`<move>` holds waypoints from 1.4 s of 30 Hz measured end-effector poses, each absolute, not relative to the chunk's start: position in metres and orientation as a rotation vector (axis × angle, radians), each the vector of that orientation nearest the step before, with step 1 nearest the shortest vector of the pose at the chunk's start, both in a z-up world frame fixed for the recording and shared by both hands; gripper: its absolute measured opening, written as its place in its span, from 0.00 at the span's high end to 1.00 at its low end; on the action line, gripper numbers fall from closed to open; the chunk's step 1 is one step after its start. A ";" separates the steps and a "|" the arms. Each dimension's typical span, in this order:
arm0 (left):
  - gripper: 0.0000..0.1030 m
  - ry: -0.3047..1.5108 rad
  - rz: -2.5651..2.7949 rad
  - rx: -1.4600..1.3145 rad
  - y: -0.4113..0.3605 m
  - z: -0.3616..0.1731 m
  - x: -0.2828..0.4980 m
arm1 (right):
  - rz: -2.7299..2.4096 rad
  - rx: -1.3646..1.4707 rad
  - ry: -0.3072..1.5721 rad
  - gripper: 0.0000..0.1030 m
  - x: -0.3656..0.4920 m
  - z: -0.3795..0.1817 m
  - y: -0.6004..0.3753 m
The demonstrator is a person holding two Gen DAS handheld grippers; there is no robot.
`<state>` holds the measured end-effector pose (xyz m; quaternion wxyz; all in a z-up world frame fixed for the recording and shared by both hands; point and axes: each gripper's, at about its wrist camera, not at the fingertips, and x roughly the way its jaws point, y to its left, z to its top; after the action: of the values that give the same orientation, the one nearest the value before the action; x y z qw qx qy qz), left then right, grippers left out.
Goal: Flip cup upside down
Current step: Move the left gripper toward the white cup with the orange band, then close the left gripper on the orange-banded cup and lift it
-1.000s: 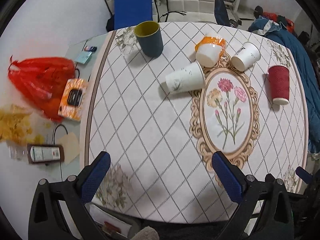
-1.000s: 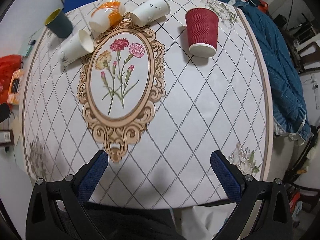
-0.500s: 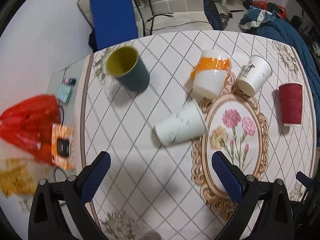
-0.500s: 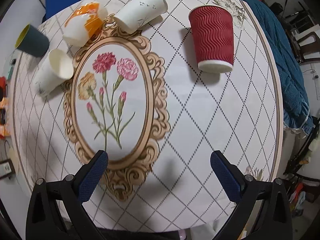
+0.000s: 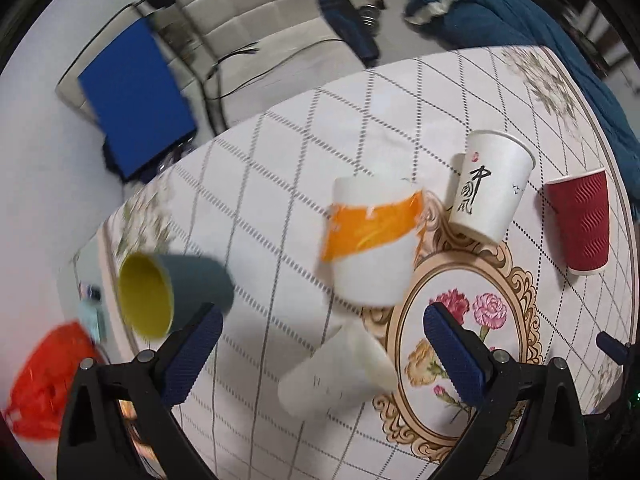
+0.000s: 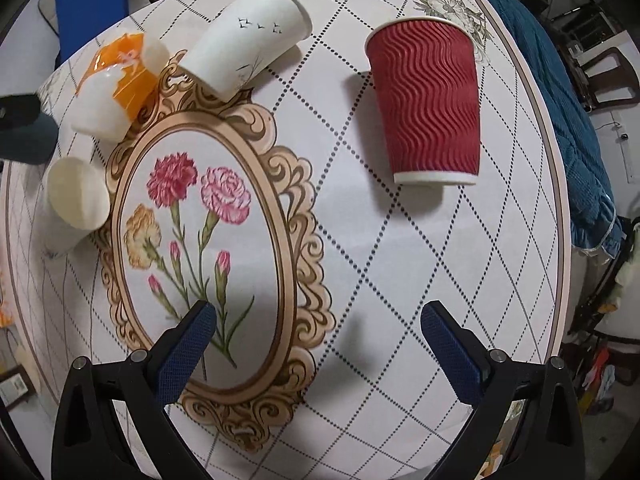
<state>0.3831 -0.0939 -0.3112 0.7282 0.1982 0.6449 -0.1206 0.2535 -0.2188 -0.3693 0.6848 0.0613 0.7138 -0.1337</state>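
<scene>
Several cups sit on a round patterned table [image 5: 280,184]. A dark blue cup with a yellow inside [image 5: 168,292] stands upright at the left. A plain white paper cup [image 5: 336,372] lies on its side between my left gripper's [image 5: 320,356] open fingers, slightly ahead. An orange-banded white cup [image 5: 372,240] and a white cup with black writing [image 5: 488,184] are beyond it. A red ribbed cup [image 6: 428,104] stands rim down ahead of my open, empty right gripper [image 6: 320,352]. The lying white cup [image 6: 76,196] shows at the right wrist view's left.
A white cup with bird marks [image 6: 248,40] lies on its side at the far edge. A white chair [image 5: 256,28] and blue panel [image 5: 136,100] stand behind the table. A red bag [image 5: 44,380] lies left on the floor. A blue cloth [image 6: 568,120] hangs at the right.
Both grippers have moved forward over the table. The left one has closed in on the lying white cup; the right one has neared the red cup. Both stay open.
</scene>
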 end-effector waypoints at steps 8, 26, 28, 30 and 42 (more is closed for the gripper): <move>0.00 1.470 -0.320 0.510 -0.112 -0.343 0.409 | -0.328 0.155 1.593 0.00 0.268 -0.379 -0.215; 0.16 1.510 -0.394 0.549 -0.134 -0.383 0.429 | -0.376 0.117 1.619 0.00 0.286 -0.397 -0.218; 0.25 1.522 -0.393 0.556 -0.135 -0.390 0.429 | -0.379 0.114 1.621 0.00 0.285 -0.398 -0.220; 0.26 1.514 -0.385 0.551 -0.134 -0.391 0.429 | -0.381 0.112 1.622 0.00 0.283 -0.398 -0.224; 0.28 1.513 -0.321 0.452 -0.103 -0.385 0.437 | -0.403 0.108 1.615 0.00 0.273 -0.393 -0.217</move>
<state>0.4365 -0.1032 -0.3849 0.6925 0.2022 0.6774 -0.1437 0.2730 -0.2171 -0.3932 0.6719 0.0481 0.7171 -0.1787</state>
